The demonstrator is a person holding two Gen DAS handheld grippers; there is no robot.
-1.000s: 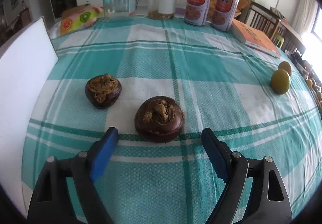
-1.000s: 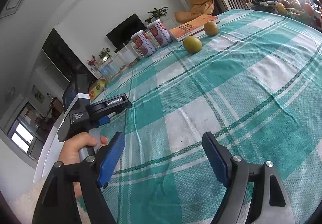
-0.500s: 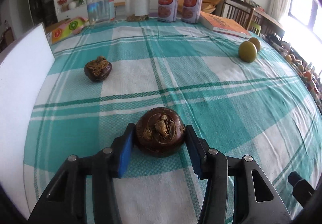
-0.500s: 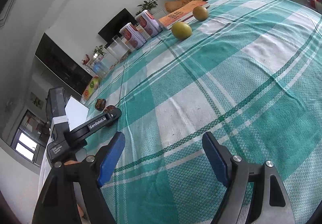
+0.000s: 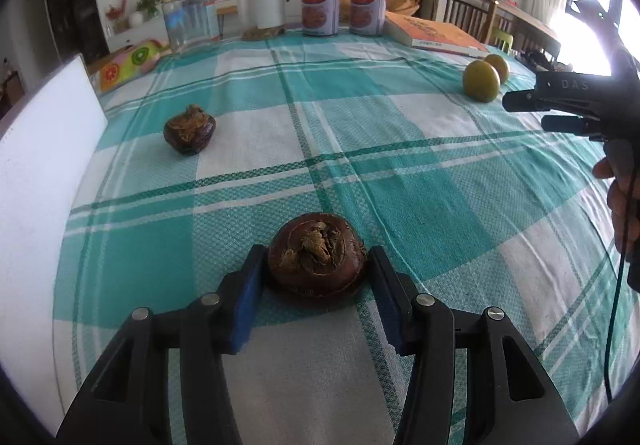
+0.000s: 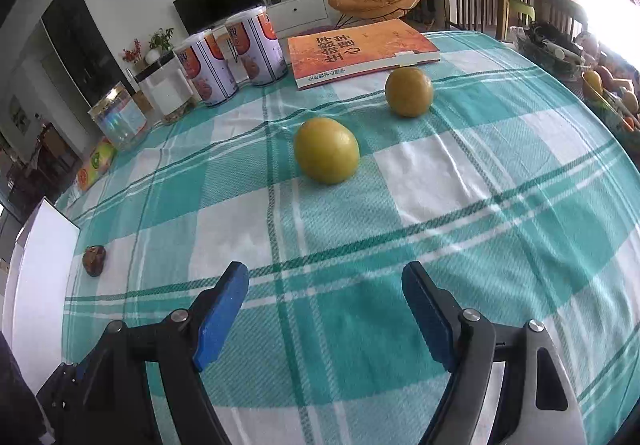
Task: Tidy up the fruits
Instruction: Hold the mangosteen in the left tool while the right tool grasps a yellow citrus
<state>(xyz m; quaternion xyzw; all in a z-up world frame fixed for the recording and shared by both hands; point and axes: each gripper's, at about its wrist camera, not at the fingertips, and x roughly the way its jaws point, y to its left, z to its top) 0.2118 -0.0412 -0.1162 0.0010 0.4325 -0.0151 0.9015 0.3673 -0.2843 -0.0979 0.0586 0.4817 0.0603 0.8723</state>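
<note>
Between the blue pads of the left tool (image 5: 316,271), a dark brown fruit (image 5: 317,259) is sitting on the checked surface (image 5: 400,149), and the pads are pressing its two sides. The jaws have just been closing, with the fruit between them. It is looking like a mangosteen: a hard, smooth rind, a dry woody calyx on top, round and squat. I am judging it fairly light and stiff, but the rind is glossy and curved, so pads set too high are likely to be sliding off toward the crown. The widest band around the middle is seeming the safest place to hold, and that is about where the pads are sitting. The calyx is looking brittle and is best left untouched.

Ahead of this tool and to its left, a second brown fruit (image 5: 189,129) is lying alone.

The right tool (image 6: 326,311) is hovering with its jaws apart and nothing between them. Ahead of it, two yellow-green fruits (image 6: 327,150) (image 6: 409,91) are lying near each other, apart. They are appearing firm, smooth and ready to roll, so a hold across the middle is seeming best.
</note>
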